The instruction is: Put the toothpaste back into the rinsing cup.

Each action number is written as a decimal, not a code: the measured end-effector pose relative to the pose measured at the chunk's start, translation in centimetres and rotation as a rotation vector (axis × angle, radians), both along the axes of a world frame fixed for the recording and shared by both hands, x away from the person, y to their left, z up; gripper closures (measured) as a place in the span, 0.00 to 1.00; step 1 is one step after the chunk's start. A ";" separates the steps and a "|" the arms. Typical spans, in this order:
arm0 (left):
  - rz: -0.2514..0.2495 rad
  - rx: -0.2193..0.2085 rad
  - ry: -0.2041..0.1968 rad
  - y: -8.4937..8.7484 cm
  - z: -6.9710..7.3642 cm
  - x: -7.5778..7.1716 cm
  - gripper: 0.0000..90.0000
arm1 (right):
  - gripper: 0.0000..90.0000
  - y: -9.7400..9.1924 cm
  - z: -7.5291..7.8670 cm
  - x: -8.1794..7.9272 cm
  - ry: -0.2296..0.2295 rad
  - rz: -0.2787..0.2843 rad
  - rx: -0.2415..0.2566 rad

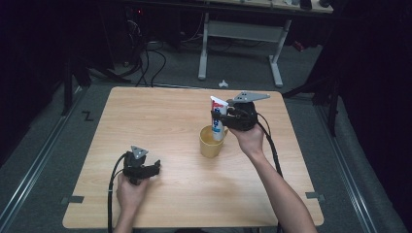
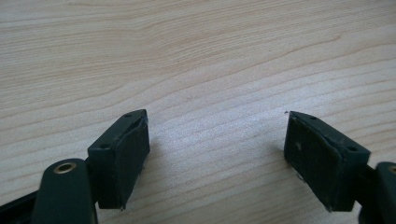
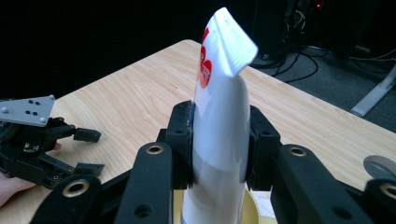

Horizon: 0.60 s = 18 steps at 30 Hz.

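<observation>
A white toothpaste tube [image 1: 218,119] with red and blue print stands upright with its lower end inside a yellow mug [image 1: 211,142] near the middle of the wooden table [image 1: 160,116]. My right gripper [image 1: 224,115] is shut on the tube's middle; in the right gripper view both pads press the tube [image 3: 219,121] above the mug's rim [image 3: 254,207]. My left gripper [image 1: 154,167] rests low on the table at the front left, jaws wide open. The left gripper view has bare wood between its pads [image 2: 126,154].
The left gripper [image 3: 46,140] lies at the left of the right gripper view. Beyond the table's far edge are a grey floor, cables [image 1: 150,63] and a white desk frame [image 1: 240,43]. Metal rails [image 1: 43,150] run along both sides.
</observation>
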<state>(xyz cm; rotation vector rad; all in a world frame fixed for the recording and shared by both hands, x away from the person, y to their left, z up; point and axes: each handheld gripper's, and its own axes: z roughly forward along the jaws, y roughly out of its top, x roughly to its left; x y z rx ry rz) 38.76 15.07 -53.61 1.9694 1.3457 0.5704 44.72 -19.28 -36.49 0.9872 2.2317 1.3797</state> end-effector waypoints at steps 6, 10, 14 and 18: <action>0.000 -0.002 0.000 0.0 0.0 0.0 0.25 | 0.76 0.4 -0.4 0.3 -0.002 -0.002 -0.021; 0.000 -0.001 0.000 0.0 0.0 0.0 0.25 | 0.76 0.6 -0.6 0.5 0.005 -0.003 -0.023; 0.000 -0.002 0.000 0.0 0.0 0.0 0.25 | 0.76 1.0 -1.0 0.7 0.013 -0.004 -0.041; -0.001 -0.003 0.000 0.0 0.0 0.0 0.25 | 0.76 1.3 -1.4 0.9 0.021 -0.001 -0.048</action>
